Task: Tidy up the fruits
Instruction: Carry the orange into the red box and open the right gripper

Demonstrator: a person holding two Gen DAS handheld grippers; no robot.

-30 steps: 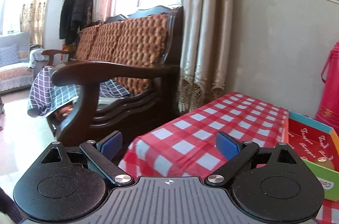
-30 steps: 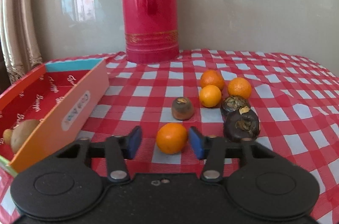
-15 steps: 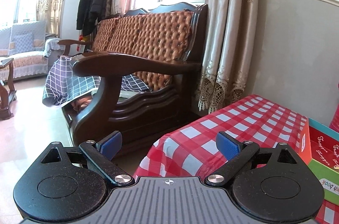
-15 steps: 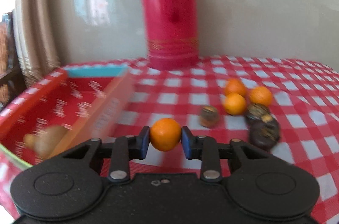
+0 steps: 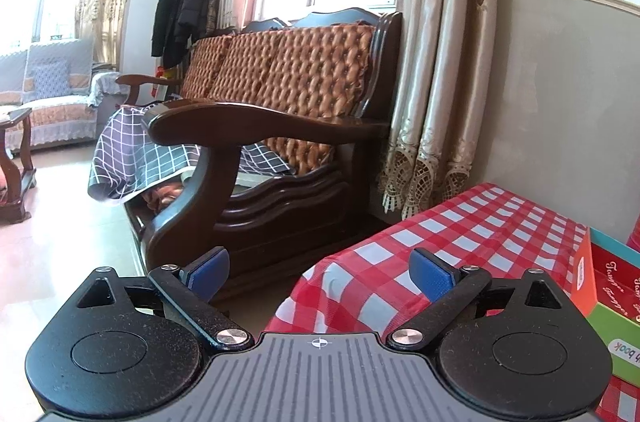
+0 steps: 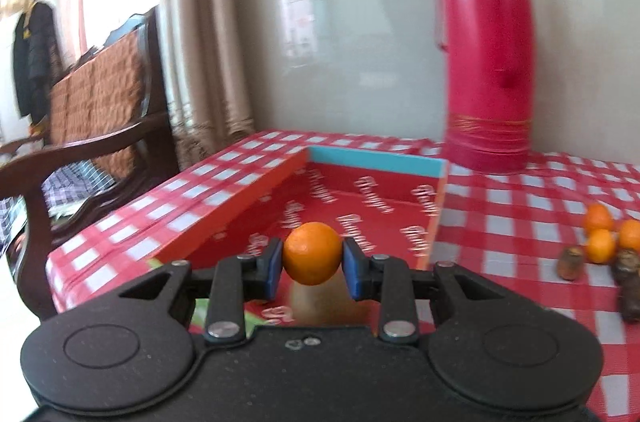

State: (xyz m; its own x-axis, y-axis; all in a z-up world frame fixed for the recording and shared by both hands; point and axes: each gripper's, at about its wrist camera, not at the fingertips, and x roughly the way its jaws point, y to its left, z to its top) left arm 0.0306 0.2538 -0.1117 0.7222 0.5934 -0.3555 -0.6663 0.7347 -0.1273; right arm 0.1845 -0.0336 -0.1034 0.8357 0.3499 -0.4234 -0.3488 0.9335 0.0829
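Note:
My right gripper (image 6: 313,260) is shut on an orange (image 6: 313,253) and holds it above the near end of the open red box (image 6: 360,196). A brownish fruit (image 6: 310,296) lies in the box just beneath it. Three more oranges (image 6: 600,244) and dark fruits (image 6: 571,263) lie on the checked cloth at the right. My left gripper (image 5: 320,272) is open and empty at the table's left corner, with the box (image 5: 612,286) at its right edge.
A tall red thermos (image 6: 489,70) stands behind the box against the wall. A wooden sofa (image 5: 280,118) and curtains (image 5: 440,62) are left of the table. The red checked tablecloth (image 5: 460,246) drops off at the table's left edge.
My right gripper closed on the orange, lifted it and swung left over the red box. My left gripper's view swung left toward the sofa, its jaws still open.

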